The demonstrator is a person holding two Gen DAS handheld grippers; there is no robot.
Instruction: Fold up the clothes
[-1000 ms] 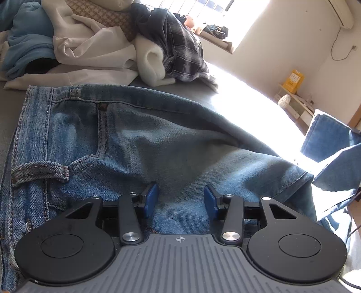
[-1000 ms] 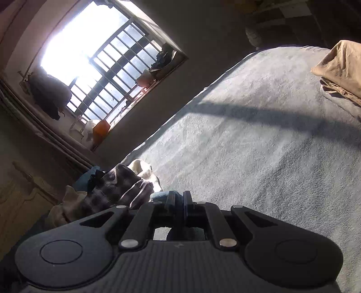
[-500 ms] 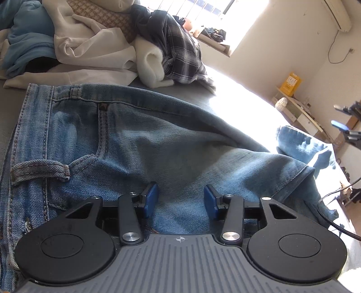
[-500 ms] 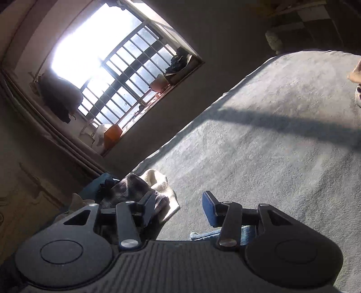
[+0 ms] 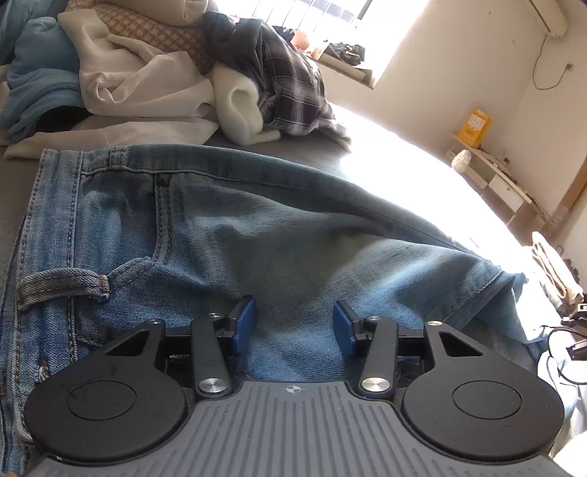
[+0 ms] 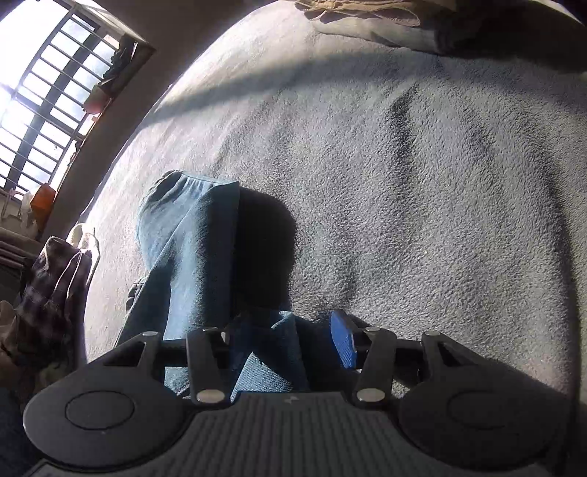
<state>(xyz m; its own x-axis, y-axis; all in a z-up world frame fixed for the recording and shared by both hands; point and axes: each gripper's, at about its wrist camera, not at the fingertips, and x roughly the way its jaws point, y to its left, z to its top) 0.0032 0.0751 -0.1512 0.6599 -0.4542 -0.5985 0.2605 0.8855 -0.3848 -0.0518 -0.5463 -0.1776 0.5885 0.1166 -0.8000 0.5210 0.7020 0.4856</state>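
Blue jeans [image 5: 293, 227] lie flat on the bed with the waistband at the left and a belt loop [image 5: 62, 286] near my left gripper. My left gripper [image 5: 293, 323] stands open low over the denim, blue pads well apart with cloth beneath them. In the right wrist view a jeans leg [image 6: 190, 249] stretches away across the grey bed cover [image 6: 422, 183]. My right gripper [image 6: 290, 337] is open, and a fold of that leg lies loose between its fingers. Only its right pad [image 6: 343, 339] shows; the denim hides the left one.
A heap of clothes lies beyond the waistband: a white garment [image 5: 146, 91], a plaid shirt [image 5: 290, 84] and a blue garment [image 5: 40, 84]. Tan folded clothes [image 6: 367, 14] rest at the far bed edge. A barred window [image 6: 44, 99] is at the left.
My right gripper went from shut to open and dropped toward the bed; the jeans leg, seen lifted in the left wrist view, now lies on the cover. The left gripper kept still.
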